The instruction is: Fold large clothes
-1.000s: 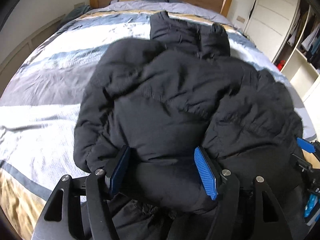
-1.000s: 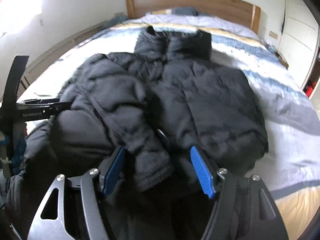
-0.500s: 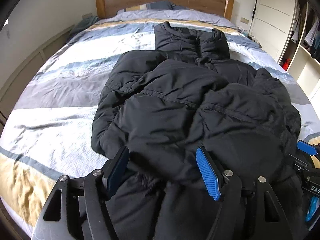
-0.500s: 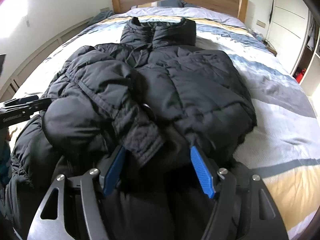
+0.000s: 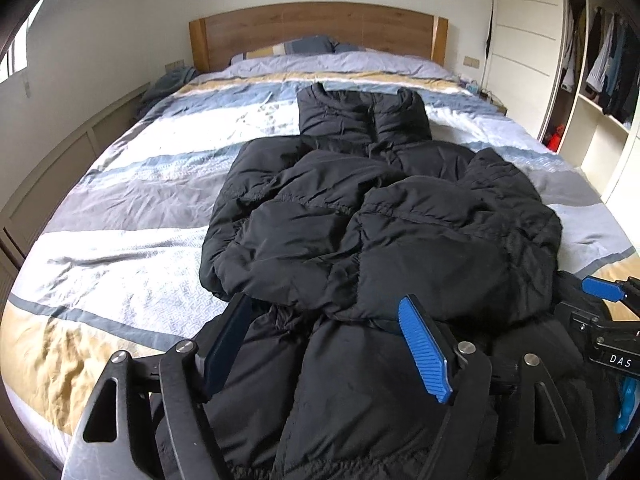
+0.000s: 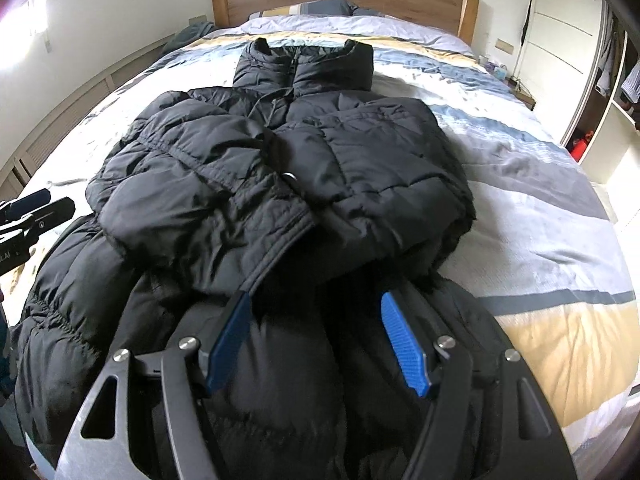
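Note:
A black puffer jacket point(image 5: 380, 220) point(image 6: 280, 160) lies front-up on the bed, collar toward the headboard, both sleeves folded across its chest. My left gripper point(image 5: 323, 300) hovers over the jacket's lower part near the hem. Its jaws are opening, fabric lies between them, and the pads do not press on it. My right gripper point(image 6: 314, 297) stands open just behind the folded sleeve cuff point(image 6: 280, 236), also with the lower jacket between its fingers. Each gripper shows at the edge of the other's view.
The bed point(image 5: 120, 220) has a striped blue, white and tan cover, and its foot edge lies close below the grippers. A wooden headboard point(image 5: 320, 28) and pillows point(image 5: 292, 46) are at the far end. An open wardrobe point(image 5: 592, 80) stands to the right.
Both grippers have pulled back and up from the jacket, so more of the bed shows. The sleeve folds once between the jaws now lie beyond the fingertips. The left jaws stand wider.

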